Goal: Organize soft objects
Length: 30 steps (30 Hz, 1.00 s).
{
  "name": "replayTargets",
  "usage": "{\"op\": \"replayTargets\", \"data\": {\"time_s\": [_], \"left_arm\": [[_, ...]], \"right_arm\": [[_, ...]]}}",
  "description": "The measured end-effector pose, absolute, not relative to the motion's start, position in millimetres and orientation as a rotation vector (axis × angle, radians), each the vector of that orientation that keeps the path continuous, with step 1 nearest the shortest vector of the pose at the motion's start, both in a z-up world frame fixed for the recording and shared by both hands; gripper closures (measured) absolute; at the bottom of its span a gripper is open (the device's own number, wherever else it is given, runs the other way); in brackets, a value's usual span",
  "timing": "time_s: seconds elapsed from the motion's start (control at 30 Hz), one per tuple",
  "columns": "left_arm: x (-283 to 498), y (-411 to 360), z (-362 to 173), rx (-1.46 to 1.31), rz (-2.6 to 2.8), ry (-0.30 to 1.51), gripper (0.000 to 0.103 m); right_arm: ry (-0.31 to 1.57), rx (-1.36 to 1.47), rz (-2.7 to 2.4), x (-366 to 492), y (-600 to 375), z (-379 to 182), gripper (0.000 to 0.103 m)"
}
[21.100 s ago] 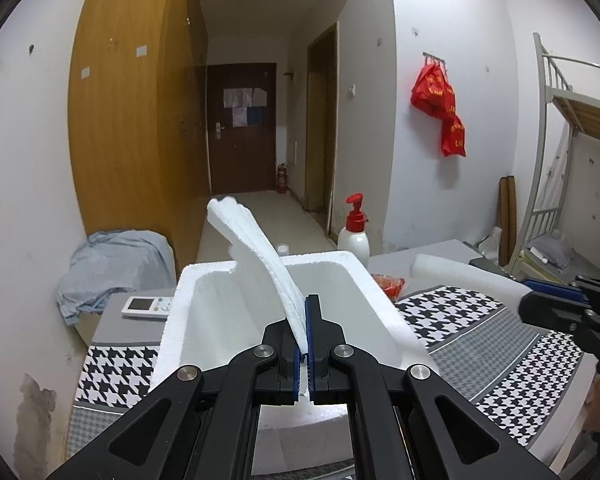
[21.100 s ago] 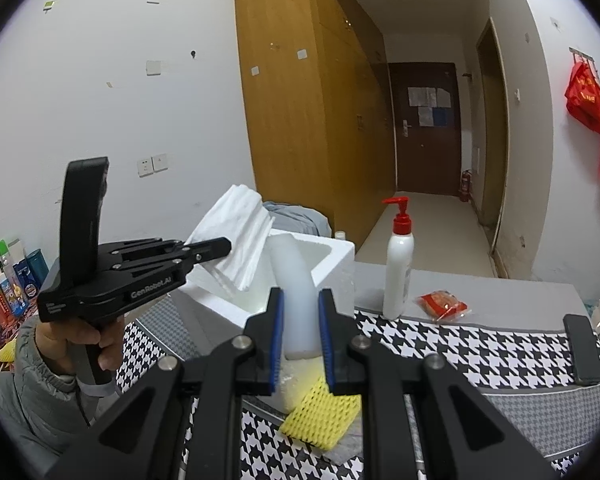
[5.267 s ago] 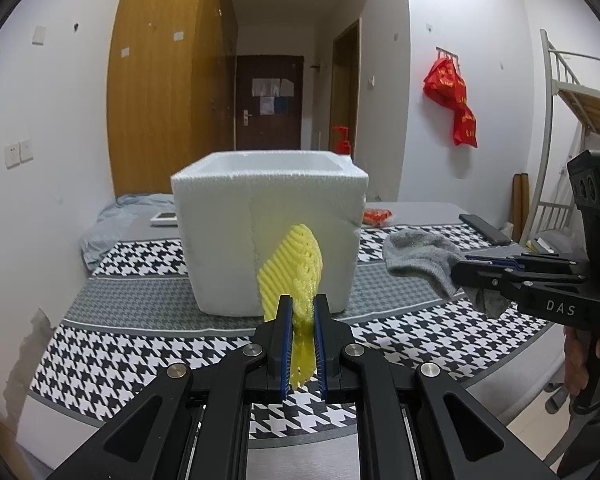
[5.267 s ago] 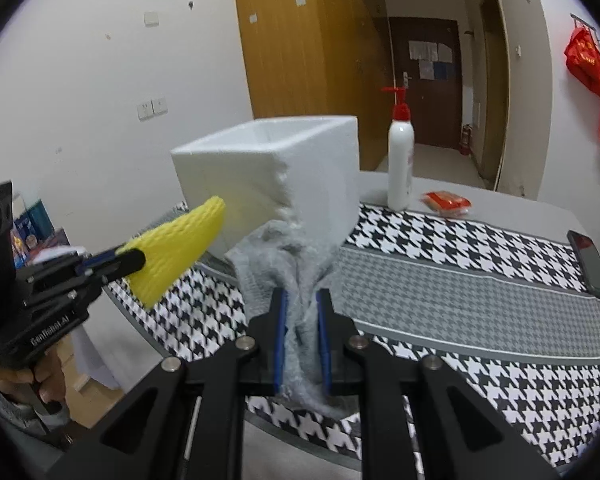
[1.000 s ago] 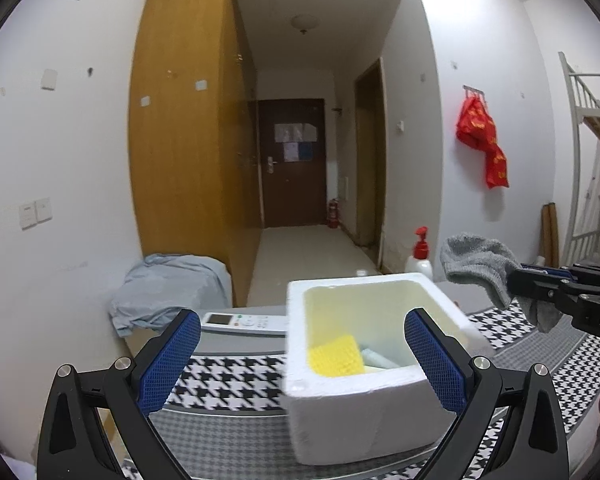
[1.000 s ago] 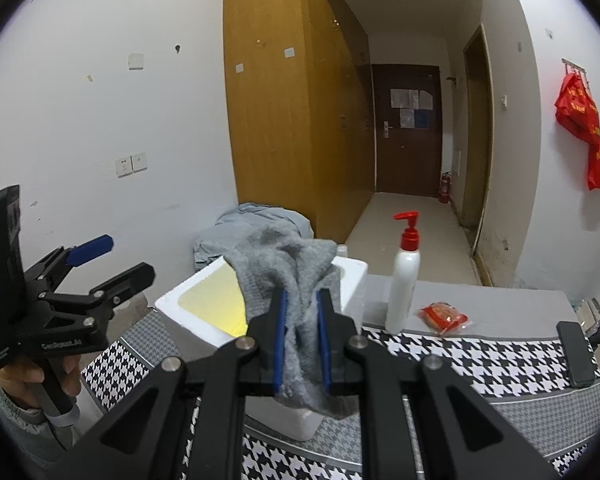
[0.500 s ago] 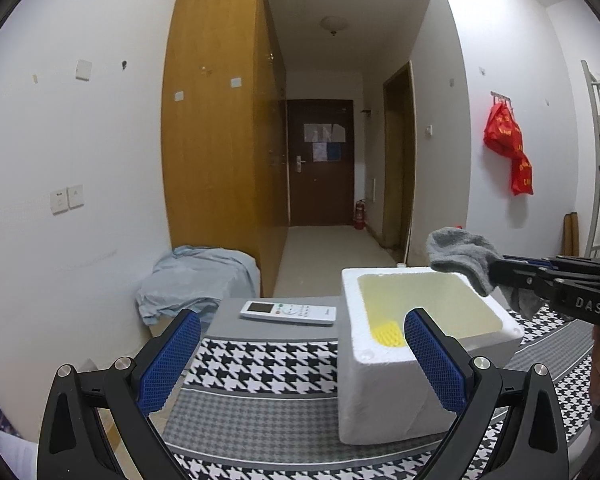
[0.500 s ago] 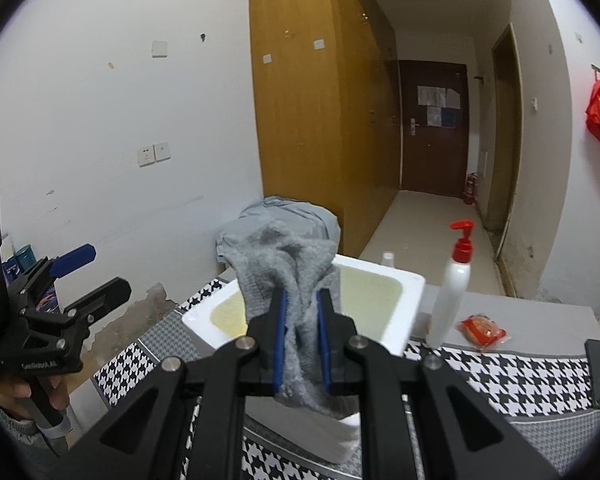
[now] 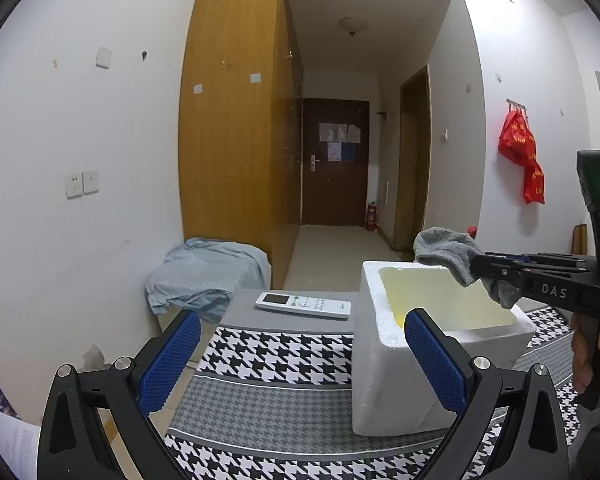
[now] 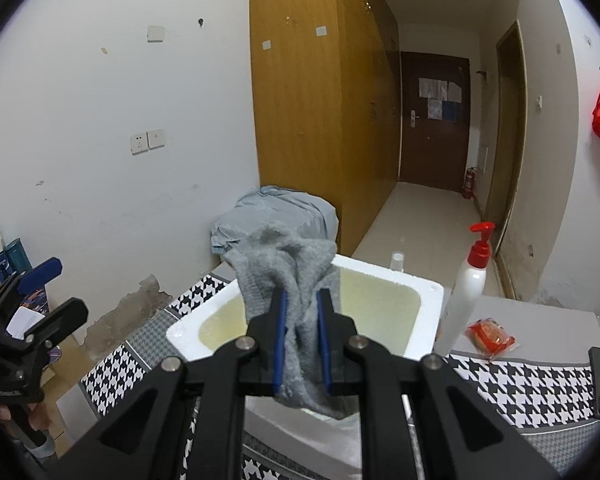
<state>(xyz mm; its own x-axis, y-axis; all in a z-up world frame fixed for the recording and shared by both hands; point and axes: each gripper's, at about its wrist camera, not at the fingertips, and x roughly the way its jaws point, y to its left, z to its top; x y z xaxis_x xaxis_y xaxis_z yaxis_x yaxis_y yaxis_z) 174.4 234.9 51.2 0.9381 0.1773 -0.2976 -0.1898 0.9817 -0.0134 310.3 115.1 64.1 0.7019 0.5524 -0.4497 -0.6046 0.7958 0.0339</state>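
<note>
My right gripper [image 10: 302,300] is shut on a grey knitted cloth [image 10: 292,264], which bunches above the pads and hangs below them. It hovers over the open white foam box [image 10: 428,292], whose inside glows yellowish. In the left wrist view the same grey cloth [image 9: 446,250] hangs from the right gripper [image 9: 480,268] above the foam box [image 9: 380,360], near its far right rim. My left gripper [image 9: 300,344] stands wide open and empty, left of the box. What lies inside the box is hidden from here.
A white remote [image 9: 304,305] lies on the grey table behind the houndstooth mat [image 9: 280,354]. A pump bottle [image 10: 470,284] and a red packet [image 10: 490,338] stand right of the box. A grey-blue bundle [image 9: 204,276] sits by the wardrobe.
Both grippers have shifted left, so the box now sits further right in the left view. The right gripper with the cloth has come closer over the box opening.
</note>
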Motion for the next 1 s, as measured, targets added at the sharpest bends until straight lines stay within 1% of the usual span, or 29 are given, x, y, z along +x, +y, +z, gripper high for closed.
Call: {"op": "replayTargets", "data": {"time_s": [0.2,0.23,0.27,0.3,0.33,0.37,0.4,0.5,0.6,0.83,1.0], "left_arm": [[174.9,233.9,50.4,-0.030,0.180,0.301,0.001],[174.6,233.8,49.9,-0.028,0.180,0.301,0.001],[175.1,233.6,49.7,-0.027,0.180,0.301,0.001],[175.6,233.5,49.7,-0.027,0.178,0.301,0.001],[175.5,234.1,49.7,-0.027,0.176,0.302,0.001],[176.0,234.0,50.1,-0.026,0.176,0.302,0.001],[176.3,233.8,50.3,-0.025,0.177,0.302,0.001],[176.5,232.9,49.9,-0.019,0.176,0.303,0.001],[177.5,230.7,50.2,-0.012,0.173,0.304,0.001],[176.8,228.1,51.8,-0.018,0.161,0.300,0.001],[169.2,219.4,53.5,-0.025,0.135,0.288,0.001]], "right_arm": [[0.484,-0.107,0.623,321.4,113.7,61.1,0.085],[0.494,-0.105,0.616,324.1,114.5,60.1,0.082],[0.505,-0.102,0.606,326.7,114.5,58.9,0.067],[0.511,-0.092,0.604,328.8,114.7,59.2,0.056],[0.513,-0.073,0.601,330.6,112.9,59.4,0.033],[0.513,-0.063,0.591,331.3,111.1,59.9,0.020],[0.509,-0.056,0.585,331.4,109.6,60.8,0.018],[0.510,-0.054,0.582,330.6,106.9,61.9,0.018],[0.506,-0.048,0.586,327.2,104.3,63.2,0.015],[0.481,-0.066,0.578,312.5,97.4,67.4,0.004],[0.465,-0.065,0.558,299.2,86.5,72.1,0.000]]}}
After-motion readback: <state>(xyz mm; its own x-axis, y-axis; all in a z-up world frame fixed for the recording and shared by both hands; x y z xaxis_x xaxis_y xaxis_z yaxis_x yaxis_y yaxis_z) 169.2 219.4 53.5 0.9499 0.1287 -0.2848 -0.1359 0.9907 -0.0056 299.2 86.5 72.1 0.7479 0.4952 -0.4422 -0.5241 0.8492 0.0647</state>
